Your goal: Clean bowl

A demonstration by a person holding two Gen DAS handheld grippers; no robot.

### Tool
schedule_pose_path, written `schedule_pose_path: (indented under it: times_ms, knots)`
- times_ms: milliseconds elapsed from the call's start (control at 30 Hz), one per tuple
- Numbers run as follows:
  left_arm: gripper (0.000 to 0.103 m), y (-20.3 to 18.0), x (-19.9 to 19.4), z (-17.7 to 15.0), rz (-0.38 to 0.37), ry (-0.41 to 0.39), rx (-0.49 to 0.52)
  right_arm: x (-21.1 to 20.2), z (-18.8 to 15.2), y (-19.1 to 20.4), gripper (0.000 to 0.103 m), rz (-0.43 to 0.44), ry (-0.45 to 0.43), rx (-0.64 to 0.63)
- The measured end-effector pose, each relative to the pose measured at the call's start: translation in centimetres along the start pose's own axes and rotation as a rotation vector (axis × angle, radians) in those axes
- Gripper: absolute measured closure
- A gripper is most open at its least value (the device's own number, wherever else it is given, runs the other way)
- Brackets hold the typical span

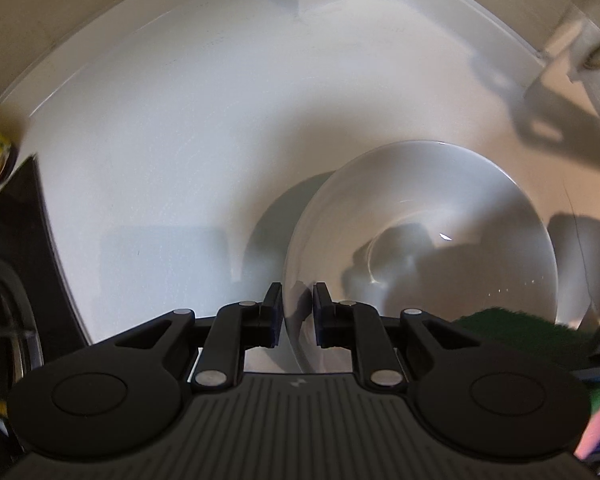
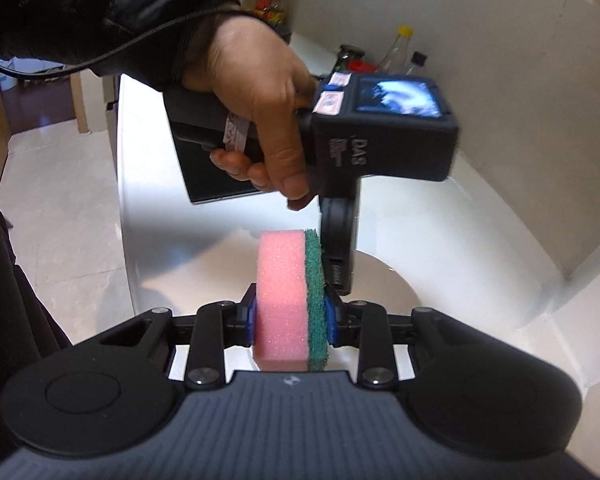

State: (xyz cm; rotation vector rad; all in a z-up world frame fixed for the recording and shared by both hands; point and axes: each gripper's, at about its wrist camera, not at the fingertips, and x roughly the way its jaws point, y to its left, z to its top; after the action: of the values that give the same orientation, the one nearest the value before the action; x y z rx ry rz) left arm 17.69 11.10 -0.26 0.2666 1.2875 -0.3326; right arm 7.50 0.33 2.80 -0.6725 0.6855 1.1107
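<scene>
The left hand-held gripper was closed on the near rim of the white bowl, one finger inside the wall and one outside. The bowl stood on the white surface, to the right of the view, its glossy interior carrying shadows and a small highlight. The right hand-held gripper was clamped on a sponge, pink foam to the left and green scouring layer to the right, held on edge between the blue pads. The person's left hand, in a dark sleeve, grasped the left device directly ahead of the sponge. Bottles stood at the back of the surface against the wall.
</scene>
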Motion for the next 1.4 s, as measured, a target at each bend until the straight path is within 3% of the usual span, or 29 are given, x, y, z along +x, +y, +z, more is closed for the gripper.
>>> schedule_pose_path:
  times_ms: [200,433,567,733,833,1033,1267,1400]
  knots:
    - [0.090,-0.3,0.6,0.7,-0.022,-0.014,-0.004,1.1,0.2,0.9,0.076,0.005,-0.007,-0.010]
    - [0.088,-1.0,1.1,1.6,-0.055,-0.019,0.126,0.3,-0.7,2.2,0.075,0.024,-0.001,-0.158]
    - [0.088,-0.8,1.0,1.3,-0.068,-0.033,0.077,-0.3,-1.4,2.4,0.075,0.032,0.003,-0.222]
    - [0.088,-0.4,-0.5,-1.2,-0.065,-0.051,-0.092,-0.1,-1.8,1.9,0.076,0.050,0.012,-0.192]
    - [0.086,-0.9,-0.9,-2.6,-0.051,-0.055,-0.107,0.4,-1.9,2.5,0.076,0.050,0.027,-0.210]
    - [0.091,-1.2,-0.9,-2.6,-0.004,-0.069,-0.061,1.1,-2.0,3.4,0.076,0.046,0.049,-0.249]
    - [0.088,-1.8,0.1,0.2,-0.065,-0.063,0.106,1.1,-1.9,4.7,0.076,0.044,0.043,-0.301]
    - [0.087,-1.8,0.3,0.6,-0.082,-0.074,0.110,0.4,-2.6,5.0,0.076,0.031,0.063,-0.355]
